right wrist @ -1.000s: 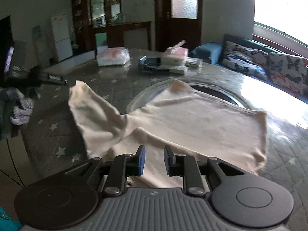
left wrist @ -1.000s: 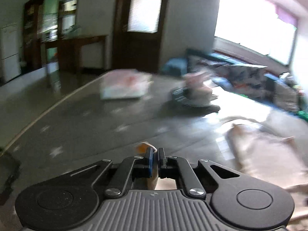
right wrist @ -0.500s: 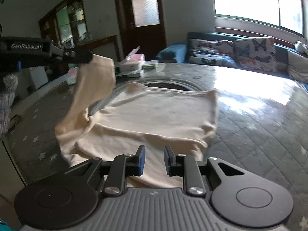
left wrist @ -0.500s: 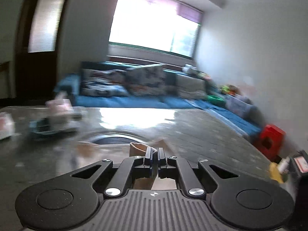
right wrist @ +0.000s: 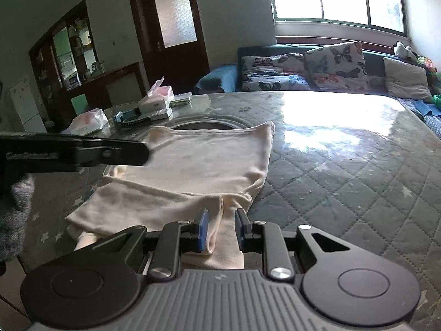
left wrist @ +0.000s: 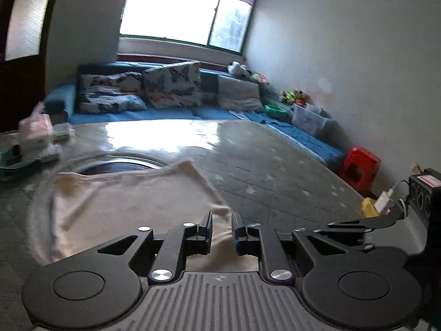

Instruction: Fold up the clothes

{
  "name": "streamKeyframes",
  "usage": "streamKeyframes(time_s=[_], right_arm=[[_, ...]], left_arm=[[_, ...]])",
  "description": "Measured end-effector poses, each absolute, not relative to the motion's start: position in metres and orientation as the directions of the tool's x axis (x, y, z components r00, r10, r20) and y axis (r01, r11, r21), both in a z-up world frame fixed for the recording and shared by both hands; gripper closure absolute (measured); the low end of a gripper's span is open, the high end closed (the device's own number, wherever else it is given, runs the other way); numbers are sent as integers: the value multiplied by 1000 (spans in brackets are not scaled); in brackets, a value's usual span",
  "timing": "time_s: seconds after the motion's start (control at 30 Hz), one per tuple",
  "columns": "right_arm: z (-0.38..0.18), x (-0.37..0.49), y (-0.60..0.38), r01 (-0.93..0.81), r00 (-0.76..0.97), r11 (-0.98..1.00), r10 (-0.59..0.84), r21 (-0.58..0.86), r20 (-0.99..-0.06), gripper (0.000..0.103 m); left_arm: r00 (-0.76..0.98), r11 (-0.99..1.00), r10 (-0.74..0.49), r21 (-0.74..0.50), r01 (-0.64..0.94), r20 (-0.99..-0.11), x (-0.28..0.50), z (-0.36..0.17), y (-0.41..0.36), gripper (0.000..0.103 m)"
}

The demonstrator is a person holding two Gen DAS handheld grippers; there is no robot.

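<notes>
Nearest the right wrist camera, the right tool [right wrist: 219,227] stands with its jaws narrowly parted and nothing pinched, a strip of the cream-coloured cotton garment [right wrist: 198,162] lying between and beneath them; whether the blue pads touch the cloth I cannot tell. In the left wrist view the left tool [left wrist: 222,224] is likewise parted to a narrow gap and empty, poised over the near edge of the same garment [left wrist: 124,201]; 1 loose corner of cloth lies just beyond its jaws, apart from them.

The garment lies on the grey quilted star-patterned table [right wrist: 344,171], 1 layer laid over another with an edge running across the near part; it looks to me like a side or sleeve already turned in, so the fold seems partly made and neither tool grips anything.

The next move, as I judge it, calls for 2 fresh grips on the near hem or its corners, each pinch taking both layers so the lower one does not slide on the glossy cover; then a level lift toward the far edge, keeping the 2 tools in step.

Further back, a pink-and-white tissue box [right wrist: 157,100] and a clear plastic packet [right wrist: 88,121] sit well apart from the cloth; beyond the table, butterfly-print cushions [right wrist: 336,63] line a blue sofa under the bright window.
</notes>
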State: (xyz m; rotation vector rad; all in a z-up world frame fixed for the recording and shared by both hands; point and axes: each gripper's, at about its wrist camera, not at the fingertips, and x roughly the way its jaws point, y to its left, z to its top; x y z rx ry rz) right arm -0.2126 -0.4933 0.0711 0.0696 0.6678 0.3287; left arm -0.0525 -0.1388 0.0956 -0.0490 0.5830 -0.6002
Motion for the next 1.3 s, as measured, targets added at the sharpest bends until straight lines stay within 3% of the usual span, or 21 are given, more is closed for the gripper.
streamKeyframes(time_s=[0.43, 0.77, 0.87, 1.0, 1.13, 1.3], right_arm=[[49, -187, -469, -291, 687, 940, 336, 180, -644, 83], [39, -170, -457, -284, 686, 949, 302, 139, -662, 82], [40, -169, -456, -279, 694, 952, 288, 123, -660, 92], [48, -170, -456, -286, 711, 952, 286, 108, -643, 95], [58, -171, -454, -290, 738, 954, 276, 80, -616, 98], [52, -165, -459, -260, 733, 962, 250, 79, -632, 98]], left_arm=[[712, 927, -310, -32, 375, -630, -83, 41, -46, 72], [735, 935, -314, -61, 350, -601, -61, 49, -48, 72], [744, 931, -323, -54, 361, -586, -47, 50, -58, 74], [743, 921, -324, -14, 390, -586, -32, 44, -73, 74], [750, 926, -259, 64, 372, -609, -22, 29, -81, 83], [746, 943, -234, 40, 330, -624, -17, 20, -67, 84]])
